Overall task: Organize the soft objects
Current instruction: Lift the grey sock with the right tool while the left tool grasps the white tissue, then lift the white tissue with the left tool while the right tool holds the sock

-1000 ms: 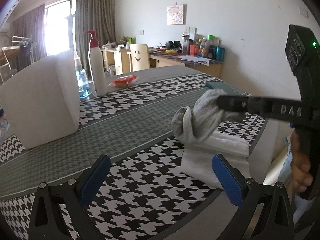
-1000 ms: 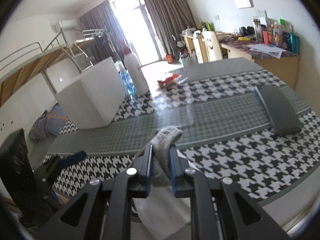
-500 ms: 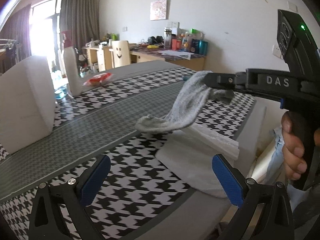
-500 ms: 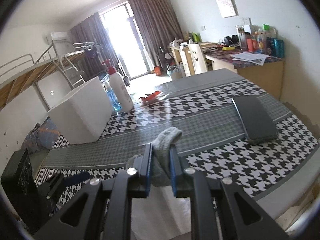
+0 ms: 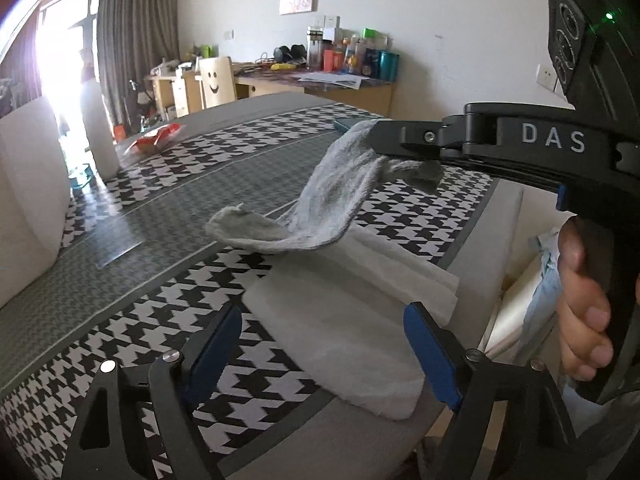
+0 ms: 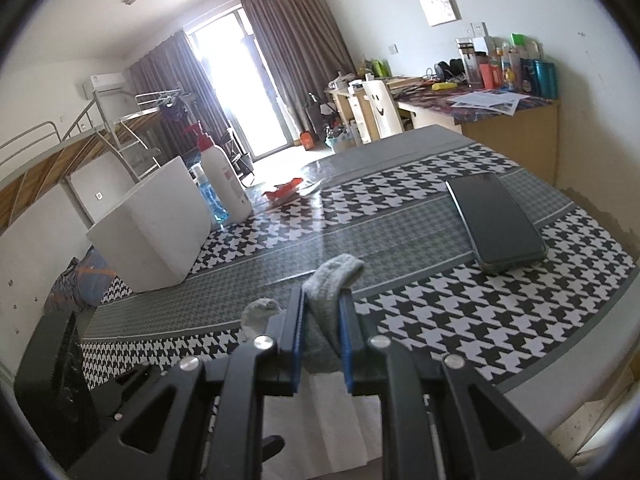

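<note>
A grey sock (image 5: 332,200) hangs over the houndstooth table (image 5: 132,320), with my right gripper (image 5: 380,140) shut on its upper end. In the right wrist view the sock (image 6: 334,276) sticks out past the right gripper (image 6: 322,320), pinched between the blue pads. The sock's lower end drapes onto a folded white cloth (image 5: 340,320) at the table's near right edge. My left gripper (image 5: 322,344) sits low over that cloth's near end. Its jaws are closing, with the cloth between the blue pads (image 5: 428,352), which stand apart from it.
A white box (image 6: 156,232) stands at the far left, with a pump bottle (image 6: 224,188) and a blue bottle beside it. A red wrapper (image 6: 284,192) lies further back. A dark flat case (image 6: 496,220) rests at the right. The table edge (image 5: 480,248) runs close by the cloth.
The right gripper has raised the sock, which went from bunched to hanging stretched out. The left gripper has come nearer the white cloth and its pads stand closer together.
</note>
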Demonstrator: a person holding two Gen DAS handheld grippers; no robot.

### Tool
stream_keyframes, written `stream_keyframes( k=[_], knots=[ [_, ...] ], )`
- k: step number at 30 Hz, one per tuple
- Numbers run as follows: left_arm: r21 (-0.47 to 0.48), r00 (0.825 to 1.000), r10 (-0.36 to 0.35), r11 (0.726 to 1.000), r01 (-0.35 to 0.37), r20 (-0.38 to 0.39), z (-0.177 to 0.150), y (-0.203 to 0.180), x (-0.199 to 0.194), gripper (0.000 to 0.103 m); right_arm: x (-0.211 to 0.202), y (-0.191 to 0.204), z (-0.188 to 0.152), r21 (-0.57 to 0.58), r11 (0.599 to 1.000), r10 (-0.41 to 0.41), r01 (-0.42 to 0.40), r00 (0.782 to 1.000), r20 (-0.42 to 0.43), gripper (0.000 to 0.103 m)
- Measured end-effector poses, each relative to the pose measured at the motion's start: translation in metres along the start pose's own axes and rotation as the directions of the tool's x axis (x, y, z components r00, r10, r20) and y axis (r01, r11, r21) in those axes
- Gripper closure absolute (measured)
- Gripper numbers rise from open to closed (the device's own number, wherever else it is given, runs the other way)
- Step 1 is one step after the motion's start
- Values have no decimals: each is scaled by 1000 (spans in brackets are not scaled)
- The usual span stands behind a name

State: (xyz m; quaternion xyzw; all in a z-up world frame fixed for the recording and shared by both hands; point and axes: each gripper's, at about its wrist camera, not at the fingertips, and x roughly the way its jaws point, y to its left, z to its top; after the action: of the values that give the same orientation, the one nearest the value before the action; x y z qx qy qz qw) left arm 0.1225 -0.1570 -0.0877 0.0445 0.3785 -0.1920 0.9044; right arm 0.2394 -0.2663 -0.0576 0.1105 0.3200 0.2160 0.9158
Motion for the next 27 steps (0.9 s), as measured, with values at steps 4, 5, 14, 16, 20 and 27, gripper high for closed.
stream_keyframes(
  k=[4, 5, 14, 16, 20, 27],
  knots=[
    [14, 1000, -2, 1000, 2, -6, 2, -7, 3, 21, 1, -4, -1, 6, 1000, 1, -1, 1000, -4, 84],
    [17, 1000, -3, 1000, 3, -16, 2, -8, 6, 25, 1, -4, -1, 6, 1000, 2, -2, 1000, -4, 84],
    [35, 998, 22, 999, -20, -55, 2, -14, 17, 46, -3, -10, -5, 12, 1000, 6, -6, 1000, -2, 84],
    [59, 997, 51, 997, -48, -52, 2, -17, 18, 50, -3, -11, -5, 14, 1000, 6, -6, 1000, -1, 84],
    [55, 996, 63, 997, -60, -55, 4, -11, 18, 75, -3, -11, -5, 15, 1000, 8, -8, 1000, 2, 84],
    [52, 996, 73, 996, -70, -58, 1, -1, 14, 97, -6, -14, -2, 18, 1000, 7, -7, 1000, 10, 84]
  ],
)
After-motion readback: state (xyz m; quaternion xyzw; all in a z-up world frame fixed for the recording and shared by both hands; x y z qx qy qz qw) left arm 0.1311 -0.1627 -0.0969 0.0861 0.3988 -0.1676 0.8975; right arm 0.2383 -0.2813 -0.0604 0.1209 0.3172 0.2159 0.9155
